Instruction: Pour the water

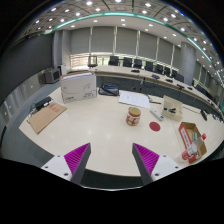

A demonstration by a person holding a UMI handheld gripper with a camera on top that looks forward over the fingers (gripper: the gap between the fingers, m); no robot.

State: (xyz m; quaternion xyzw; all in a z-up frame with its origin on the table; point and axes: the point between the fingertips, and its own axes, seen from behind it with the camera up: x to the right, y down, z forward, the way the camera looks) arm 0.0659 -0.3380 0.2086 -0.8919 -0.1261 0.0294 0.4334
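Beyond a conference room's far chairs and windows, the pale tabletop (pixel 90 125) carried a small jar (pixel 133 116) well ahead of the gripper (pixel 111 160), which hung wide open and empty, apparently lined up for an approach.

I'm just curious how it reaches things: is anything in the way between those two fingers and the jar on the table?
Nothing visible. The hand-held gripper is open, and only bare table lies between it and the jar. The red box sits off to the side.
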